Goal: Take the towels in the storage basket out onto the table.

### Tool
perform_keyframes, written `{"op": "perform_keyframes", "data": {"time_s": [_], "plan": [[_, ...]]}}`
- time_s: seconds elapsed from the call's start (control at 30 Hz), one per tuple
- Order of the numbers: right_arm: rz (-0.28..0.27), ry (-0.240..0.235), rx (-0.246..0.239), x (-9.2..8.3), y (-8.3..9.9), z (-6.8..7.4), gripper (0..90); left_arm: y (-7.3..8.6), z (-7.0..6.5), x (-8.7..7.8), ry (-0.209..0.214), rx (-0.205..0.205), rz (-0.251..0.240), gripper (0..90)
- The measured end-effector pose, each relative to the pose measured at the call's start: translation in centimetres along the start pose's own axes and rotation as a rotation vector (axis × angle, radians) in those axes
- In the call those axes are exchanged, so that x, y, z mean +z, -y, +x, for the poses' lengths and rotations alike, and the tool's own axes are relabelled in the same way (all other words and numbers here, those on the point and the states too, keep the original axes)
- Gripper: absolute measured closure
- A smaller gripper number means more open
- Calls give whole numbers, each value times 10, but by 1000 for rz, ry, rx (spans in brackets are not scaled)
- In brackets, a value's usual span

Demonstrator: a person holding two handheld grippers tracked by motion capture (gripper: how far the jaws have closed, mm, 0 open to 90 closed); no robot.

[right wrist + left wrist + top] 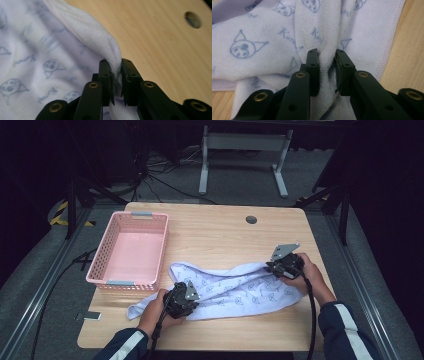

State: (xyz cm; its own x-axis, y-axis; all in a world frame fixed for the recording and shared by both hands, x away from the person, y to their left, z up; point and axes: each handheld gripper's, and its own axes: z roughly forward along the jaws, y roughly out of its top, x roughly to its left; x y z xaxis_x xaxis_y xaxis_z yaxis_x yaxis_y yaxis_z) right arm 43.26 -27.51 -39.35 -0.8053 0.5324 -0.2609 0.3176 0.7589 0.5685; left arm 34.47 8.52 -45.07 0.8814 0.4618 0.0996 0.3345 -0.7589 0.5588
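Towel (235, 290) lies rumpled across the worktop (210, 230), just beside the pink basket (131, 251). Left gripper (327, 61) is clamped on a raised fold near one end, and right gripper (115, 67) pinches the hemmed edge at the other, probably to lift and stretch it flat.

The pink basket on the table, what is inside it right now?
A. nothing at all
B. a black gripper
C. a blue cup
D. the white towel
A: in the high view the pink basket shows only its bare pink bottom, while the towel lies on the table beside it, pinched by the left gripper and the right gripper.
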Motion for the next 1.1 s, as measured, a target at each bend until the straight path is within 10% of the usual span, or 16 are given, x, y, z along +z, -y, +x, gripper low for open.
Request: {"op": "perform_keyframes", "data": {"time_s": [0.4, 0.6, 0.73, 1.0, 1.1], "plan": [[-10, 69, -7, 20, -70, -46, 791, 4, -28, -9, 69, 5, 10, 785], [-17, 114, -60, 53, -107, -36, 765, 4, -35, -9, 89, -2, 6, 782], [-9, 114, -52, 81, -126, -24, 524, 5, -36, -13, 94, -22, -14, 756], [-108, 75, 41, 26, -90, -26, 426, -6, -25, -23, 56, -51, -78, 575], [-146, 78, 95, -17, -41, -22, 466, -20, -17, -23, 15, -53, -123, 471]]}}
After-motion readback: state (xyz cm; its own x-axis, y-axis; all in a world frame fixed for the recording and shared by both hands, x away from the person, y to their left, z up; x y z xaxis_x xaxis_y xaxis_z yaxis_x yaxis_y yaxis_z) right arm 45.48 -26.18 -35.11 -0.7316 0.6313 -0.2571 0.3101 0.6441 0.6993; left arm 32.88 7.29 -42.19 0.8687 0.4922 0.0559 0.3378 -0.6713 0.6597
